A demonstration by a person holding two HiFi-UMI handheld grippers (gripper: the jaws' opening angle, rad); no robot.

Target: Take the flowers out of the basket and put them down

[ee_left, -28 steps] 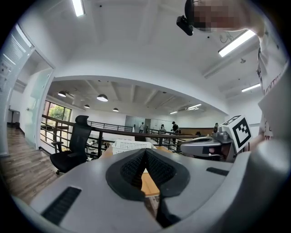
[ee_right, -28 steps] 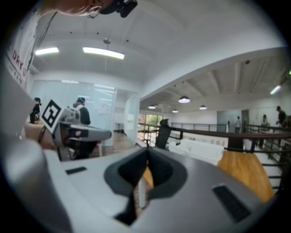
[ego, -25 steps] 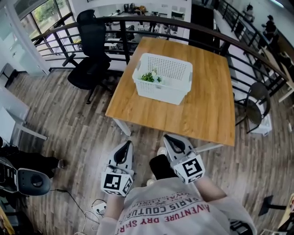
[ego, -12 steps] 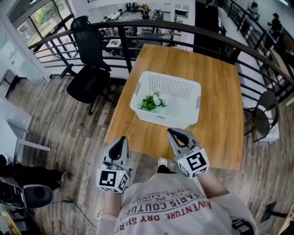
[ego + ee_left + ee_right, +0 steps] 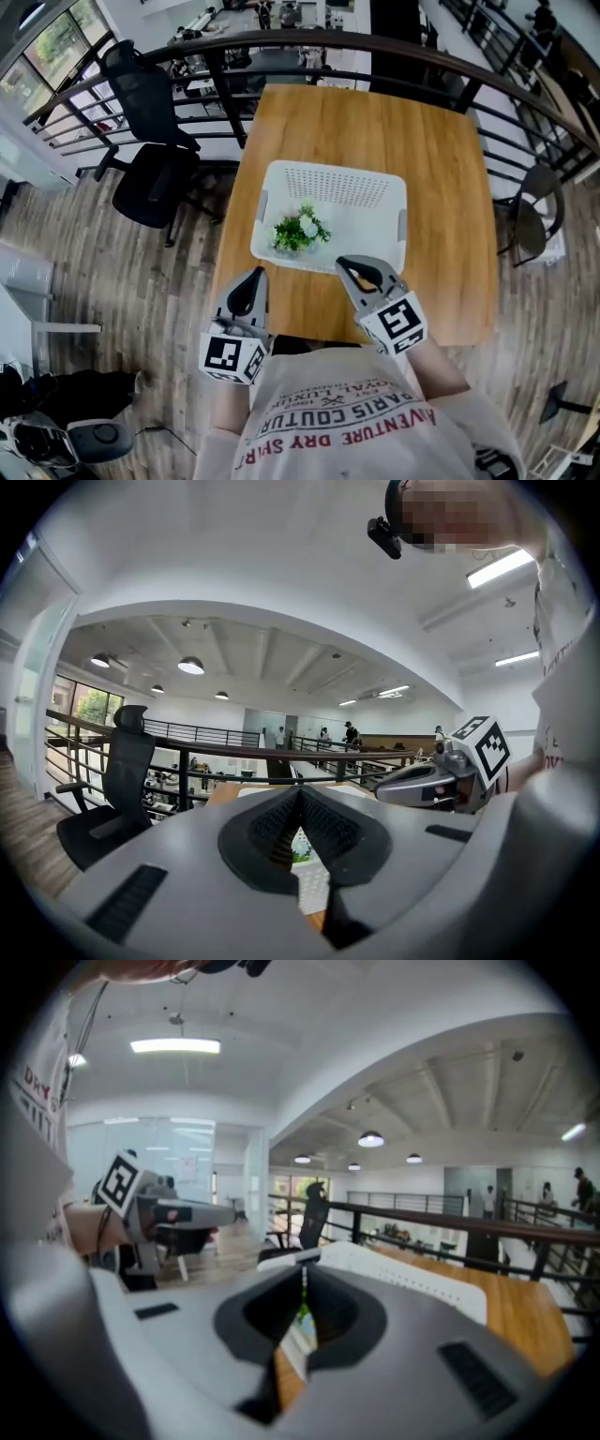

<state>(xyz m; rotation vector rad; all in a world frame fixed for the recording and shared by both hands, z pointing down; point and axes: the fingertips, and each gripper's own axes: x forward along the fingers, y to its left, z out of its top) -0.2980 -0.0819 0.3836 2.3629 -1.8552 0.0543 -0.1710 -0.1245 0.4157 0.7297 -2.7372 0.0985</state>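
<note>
flowers point(image 5: 298, 230): a small bunch of green leaves and white blooms is lying inside the basket, in its near-left part; nothing is gripping it.
basket point(image 5: 330, 173): white, perforated plastic, with a handle slot in its left and right walls; it is sitting on the desk, toward the near edge and a little left of centre.
desk point(image 5: 442, 159): a wooden top, carrying the basket; bare wood is showing to the far side and the right of it.
right gripper point(image 5: 344, 263): it is hovering over the near strip of the desk, tip pointing at the basket's near wall, right of the flowers; contact with the wall cannot be told.
right jaws: they are pressing together tip to tip and gripping nothing; a sliver of green and the basket rim are showing below the tips in the right gripper view.
left gripper point(image 5: 256, 275): it is hovering at the desk's near-left edge, near the basket's near-left corner, apart from it.
left jaws: the tips are meeting and holding nothing; flowers and white mesh are showing through the gap beneath them.
shirt point(image 5: 347, 427): the person's pale printed top is filling the near edge of the head view.
surroundings: a black office chair point(image 5: 150, 164) is standing left of the desk, a dark railing point(image 5: 281, 39) is curving past the far side, a round-backed chair point(image 5: 530, 211) is standing at the right, all on a wood-plank floor point(image 5: 112, 281).
</note>
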